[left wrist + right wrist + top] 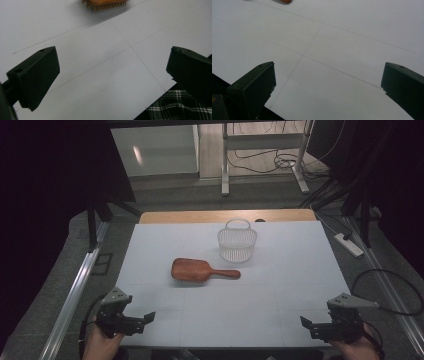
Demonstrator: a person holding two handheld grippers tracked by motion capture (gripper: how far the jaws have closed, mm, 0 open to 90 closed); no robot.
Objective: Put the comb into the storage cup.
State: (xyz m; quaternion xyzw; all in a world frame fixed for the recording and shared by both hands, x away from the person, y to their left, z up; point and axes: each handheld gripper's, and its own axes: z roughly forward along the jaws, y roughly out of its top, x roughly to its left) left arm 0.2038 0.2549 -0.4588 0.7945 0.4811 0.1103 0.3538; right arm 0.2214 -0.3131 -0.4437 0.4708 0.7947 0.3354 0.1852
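The wooden hairbrush [203, 270] lies flat near the middle of the white table [280, 290], handle pointing toward the person's right, bristles facing down against the surface as seen at the top edge of the left gripper view [105, 3]. A white mesh basket [237, 242] with an arched handle stands upright just behind the brush, near its handle end but apart from it. The left gripper [147, 318] sits at the near left corner of the table, held in a hand [101, 345] at the bottom edge; its jaws stand wide apart with nothing between them — bare table surface shows in the gap [112, 75]. The right gripper [305, 322] sits at the near right corner, jaws likewise spread wide and empty [328, 82]. Both grippers point inward toward each other and are well apart from the brush. A patch of plaid fabric [175, 105] shows below the table edge in the left gripper view.
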